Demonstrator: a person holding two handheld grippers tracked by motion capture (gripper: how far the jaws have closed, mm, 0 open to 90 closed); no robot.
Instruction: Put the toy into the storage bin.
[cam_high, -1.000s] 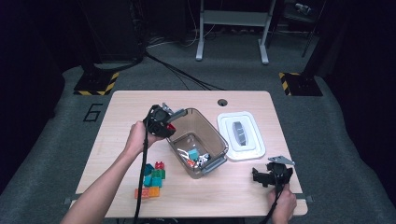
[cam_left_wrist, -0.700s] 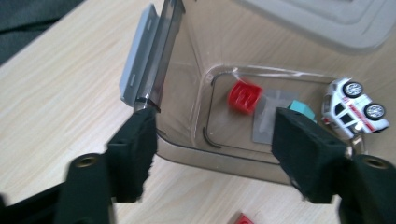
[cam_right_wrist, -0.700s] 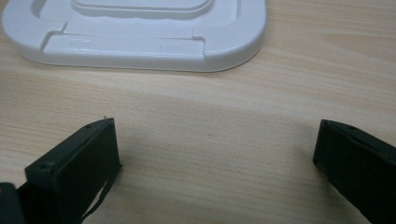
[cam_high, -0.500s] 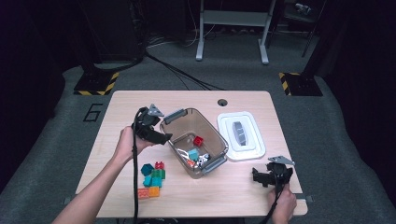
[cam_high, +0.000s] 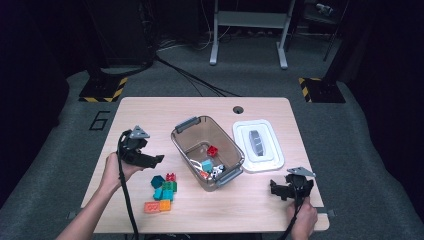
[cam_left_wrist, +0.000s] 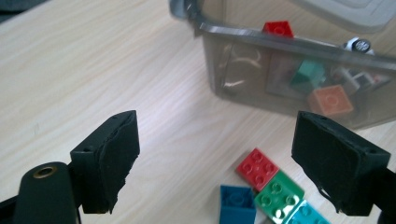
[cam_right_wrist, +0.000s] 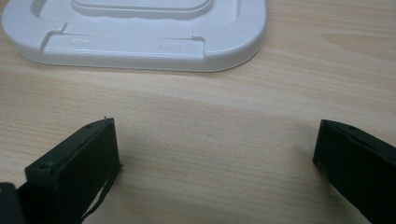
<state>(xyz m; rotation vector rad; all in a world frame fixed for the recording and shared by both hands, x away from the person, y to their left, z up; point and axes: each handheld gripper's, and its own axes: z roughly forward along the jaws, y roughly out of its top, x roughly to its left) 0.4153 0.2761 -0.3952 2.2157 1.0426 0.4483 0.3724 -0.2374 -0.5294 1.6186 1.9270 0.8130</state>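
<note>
High view: left tool (cam_high: 159, 160), jaws just opened wide and empty, beside clear grey plastic bin (cam_high: 186, 145), above loose plastic bricks (cam_high: 163, 191); right tool (cam_high: 274, 189) open, empty.

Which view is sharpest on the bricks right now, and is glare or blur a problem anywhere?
Left gripper view: sharpest, studs crisp on the red brick; the bin wall is smoky with pale reflections, muting the bricks inside. High view: even light on the table, dark surroundings, loose bricks small and soft. Right gripper view: soft sheen on the white lid, near fingers slightly blurred.
</note>
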